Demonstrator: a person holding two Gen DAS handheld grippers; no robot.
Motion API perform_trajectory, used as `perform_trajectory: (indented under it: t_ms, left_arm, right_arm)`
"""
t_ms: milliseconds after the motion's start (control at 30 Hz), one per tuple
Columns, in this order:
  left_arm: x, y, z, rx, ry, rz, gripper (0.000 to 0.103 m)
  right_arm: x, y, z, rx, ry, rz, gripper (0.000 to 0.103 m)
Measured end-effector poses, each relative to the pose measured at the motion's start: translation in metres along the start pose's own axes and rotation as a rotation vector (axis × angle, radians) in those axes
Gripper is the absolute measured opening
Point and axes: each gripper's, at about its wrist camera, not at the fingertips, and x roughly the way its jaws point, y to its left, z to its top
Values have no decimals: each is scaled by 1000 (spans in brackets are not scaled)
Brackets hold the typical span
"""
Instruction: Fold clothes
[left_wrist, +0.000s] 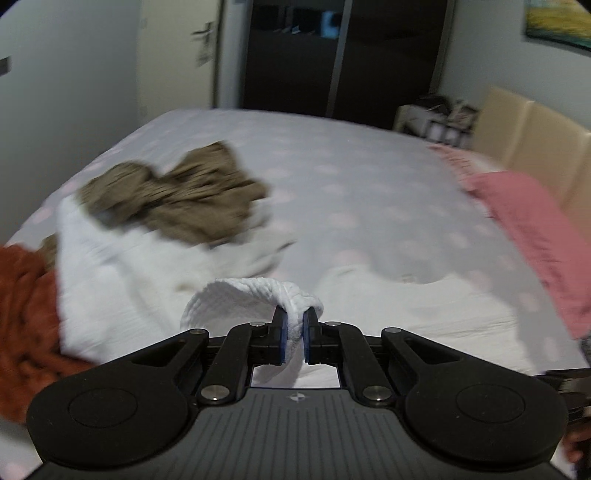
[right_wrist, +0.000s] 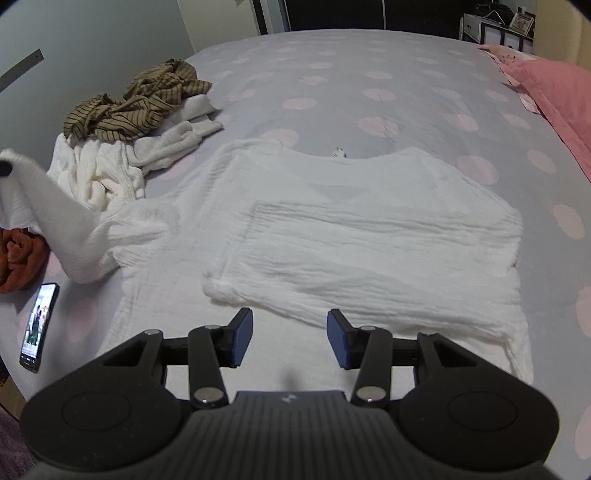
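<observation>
— Now, status of the left gripper (left_wrist: 294, 334)?

— Jaws closed on a fold of the white shirt's sleeve (left_wrist: 255, 295). In the right wrist view that sleeve (right_wrist: 55, 206) is lifted off the bed at the far left edge.

— And the right gripper (right_wrist: 290, 338)?

— Jaws spread wide, holding nothing. It hovers over the near hem of the white shirt (right_wrist: 369, 236).

— Where does the shirt lie?

— Flat on the dotted bedspread (right_wrist: 369, 85), neckline toward the far side. Its right sleeve is already folded inward across the body; the left sleeve is the raised one.

— Other items on the bed?

— A brown striped garment (right_wrist: 136, 103) sits on top of a pile of white clothes (right_wrist: 110, 166) at far left. A rust-coloured knit (right_wrist: 18, 258) lies at the left edge, with a phone (right_wrist: 38, 326) just near of it, screen lit. A pink pillow (right_wrist: 554, 96) is at far right. The left wrist view is motion-blurred, so detail there is limited.
</observation>
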Motion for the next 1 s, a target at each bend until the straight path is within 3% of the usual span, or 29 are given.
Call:
perform_trajectory:
  t_ms: [100,333,600,733,833,900,1000]
  left_arm:
    - [9,-42,-2,35,-6,-52,6]
    - [65,-109,-55,75,107,-134,6]
    - [112,-139,-116,142,233,-241,6]
    - [108,-147,-125,203,208,-266,6]
    - [102,-147,-126,219,204,-297,20]
    - [96,-147,-127,229,195,-310,37]
    - [89,-146,-128,256,188,-298,43]
  right_arm:
    - [-3,0,4,3,-17,-6,48]
    - [-4,-16,6,45,-21,-51,48]
    - [13,-23,-7,28,47,-76,48]
    - [18,-26,-9,17,57,-88,48]
    - [17,-29,-8,20,54,-101,48]
    - [17,-31,-7,24,51,-104,48]
    - [15,-31,-8,16,47,-113,48]
